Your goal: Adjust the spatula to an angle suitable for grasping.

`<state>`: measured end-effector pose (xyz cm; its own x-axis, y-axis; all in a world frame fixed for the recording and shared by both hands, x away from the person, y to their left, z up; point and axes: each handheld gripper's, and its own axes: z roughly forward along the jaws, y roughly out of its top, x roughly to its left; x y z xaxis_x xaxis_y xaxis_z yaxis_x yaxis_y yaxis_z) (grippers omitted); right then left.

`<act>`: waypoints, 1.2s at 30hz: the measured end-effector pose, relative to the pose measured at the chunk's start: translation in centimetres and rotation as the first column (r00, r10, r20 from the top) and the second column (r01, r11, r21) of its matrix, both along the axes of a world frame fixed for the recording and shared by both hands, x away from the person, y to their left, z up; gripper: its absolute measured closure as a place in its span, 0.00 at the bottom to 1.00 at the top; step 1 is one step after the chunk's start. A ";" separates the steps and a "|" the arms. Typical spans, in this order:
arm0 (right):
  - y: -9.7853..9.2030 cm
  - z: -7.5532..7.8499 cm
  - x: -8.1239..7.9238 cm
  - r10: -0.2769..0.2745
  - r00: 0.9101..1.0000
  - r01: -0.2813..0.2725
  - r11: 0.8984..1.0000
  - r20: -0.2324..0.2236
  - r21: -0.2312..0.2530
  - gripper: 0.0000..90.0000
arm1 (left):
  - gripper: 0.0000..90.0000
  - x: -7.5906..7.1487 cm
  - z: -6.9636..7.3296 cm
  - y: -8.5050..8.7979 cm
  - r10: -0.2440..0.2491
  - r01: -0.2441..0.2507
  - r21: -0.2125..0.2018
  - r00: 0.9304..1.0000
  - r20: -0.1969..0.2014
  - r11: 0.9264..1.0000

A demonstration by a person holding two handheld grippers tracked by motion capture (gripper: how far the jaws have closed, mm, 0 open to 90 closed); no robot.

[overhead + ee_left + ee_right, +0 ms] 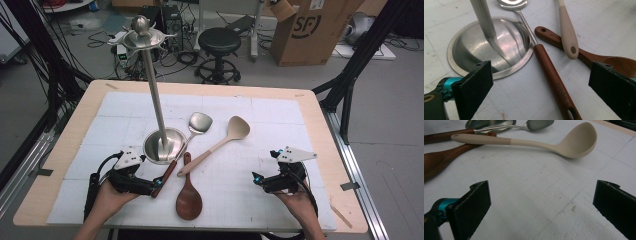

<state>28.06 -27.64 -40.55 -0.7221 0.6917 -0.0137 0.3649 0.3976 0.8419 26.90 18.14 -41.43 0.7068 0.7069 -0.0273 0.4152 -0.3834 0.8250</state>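
Left gripper (541,92), jaws spread wide, straddles the steel spatula's wooden handle (554,82). At its 1 o'clock the beige ladle (567,32) overlaps the wooden spoon (584,55), so a sloppy lift could drag them. Right gripper (541,207) hangs released, holding nothing.

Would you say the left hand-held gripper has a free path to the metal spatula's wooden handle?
Probably yes: the left hand-held gripper is open, and the wooden handle lies between its jaws with bare mat on both sides; the beige ladle crosses farther up.

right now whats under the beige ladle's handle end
The beige ladle crosses over the dark wooden spoon; its handle end rests on that spoon's handle. The stretch of wooden handle directly beneath it is covered. White table mat lies around them.
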 end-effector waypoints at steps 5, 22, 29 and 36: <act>0.0 0.0 0.0 0.000 1.000 0.000 1.000 0.000 0.000 0.00 | 0.07 0.1 -0.3 -0.4 -0.003 0.003 0.013 1.000 -0.005 1.000; 0.3 -0.1 0.1 0.009 1.000 -0.009 1.000 0.000 -0.008 0.00 | 0.11 0.2 -1.3 -1.2 -0.010 0.011 0.033 0.999 -0.030 0.999; 0.4 -0.1 0.1 0.010 1.000 -0.010 1.000 -0.004 -0.007 0.00 | 0.17 0.2 -1.7 -1.5 -0.023 0.025 0.052 0.999 -0.044 0.998; 0.4 -0.2 0.1 0.015 1.000 -0.015 1.000 -0.002 -0.011 0.00 | 0.26 0.2 -2.0 -1.7 -0.045 0.049 0.059 0.997 -0.068 0.997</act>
<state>28.19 -27.20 -40.73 -0.7325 0.6805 -0.0197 0.3605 0.4122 0.8367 27.08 16.41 -43.43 0.7373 0.6747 -0.0338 0.4490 -0.4520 0.7708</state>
